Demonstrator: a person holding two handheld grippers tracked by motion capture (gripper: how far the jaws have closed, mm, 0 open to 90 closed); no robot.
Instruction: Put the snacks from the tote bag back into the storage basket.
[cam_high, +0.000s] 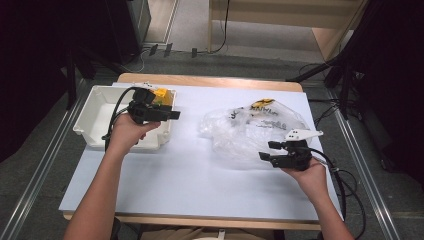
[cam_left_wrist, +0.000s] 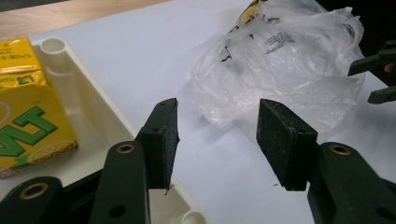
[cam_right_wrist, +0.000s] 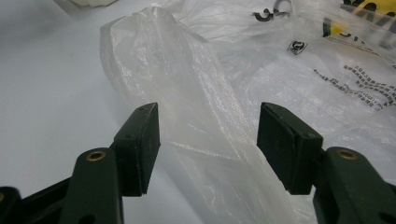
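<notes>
- White bin (cam_high: 95, 120) sits at the left end of the table (cam_high: 165, 190), on its pale sheet.
- Yellow carton (cam_high: 161, 94) stands inside the bin against its far right corner; in the left gripper view the carton (cam_left_wrist: 28, 107) is upright, green lettering facing the camera.
- Left gripper (cam_high: 172, 115) is held over the bin's right rim, jaws pointing right toward the bag. Jaws stand well apart; nothing between the pads, nothing held. In its own view the left gripper (cam_left_wrist: 217, 140) shows only bare table in the gap, with the bin's rim just under the left pad.
- Clear plastic bag (cam_high: 250, 132) lies crumpled right of centre, well apart from the bin, with black print and a yellow patch near its top edge.
- Right gripper (cam_high: 267, 151) rests low at the bag's near right edge, jaws pointing left. In its own view the right gripper (cam_right_wrist: 208, 140) is spread wide with a fold of the bag (cam_right_wrist: 196, 116) running up through the gap; pads are not pressing on it, so no grip.
</notes>
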